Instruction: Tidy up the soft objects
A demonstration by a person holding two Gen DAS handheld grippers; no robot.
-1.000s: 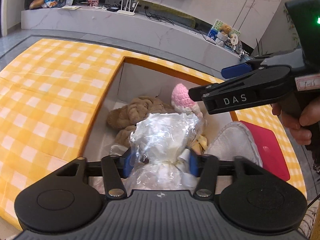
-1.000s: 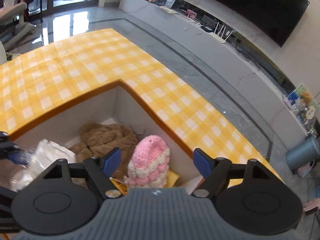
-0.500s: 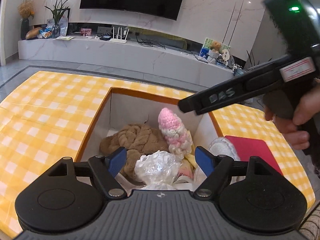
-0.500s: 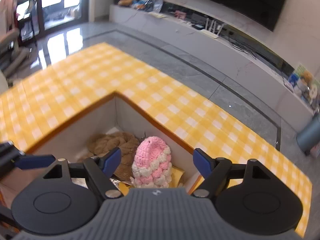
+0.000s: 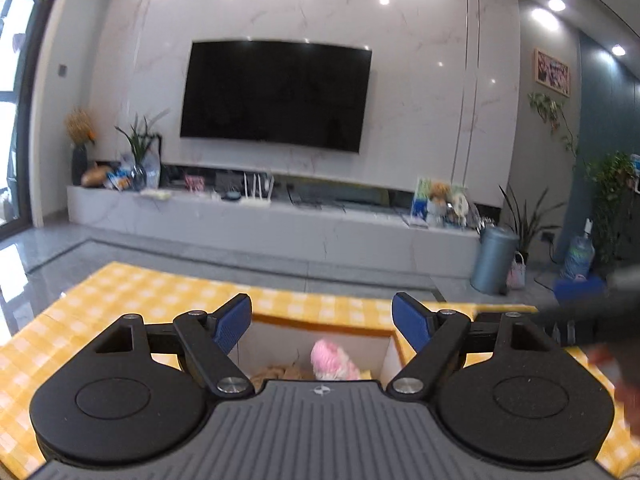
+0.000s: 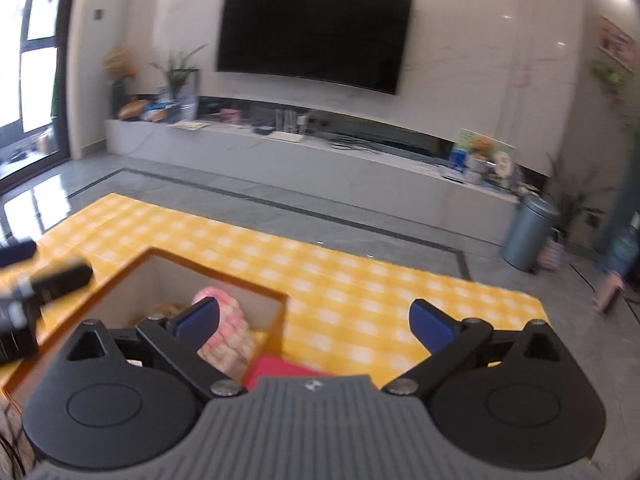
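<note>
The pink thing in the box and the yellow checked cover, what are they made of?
The pink thing looks like chunky crocheted yarn: bumpy pink and white rows, matte and soft, though blurred here. The yellow checked cover looks like thin cloth or plastic sheeting lying flat; the blur leaves that open.

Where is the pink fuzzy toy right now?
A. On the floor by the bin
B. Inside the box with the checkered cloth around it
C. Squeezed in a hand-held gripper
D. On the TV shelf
B: the pink toy sits down inside the box, below its rim, next to something brown, and nothing grips it.
</note>
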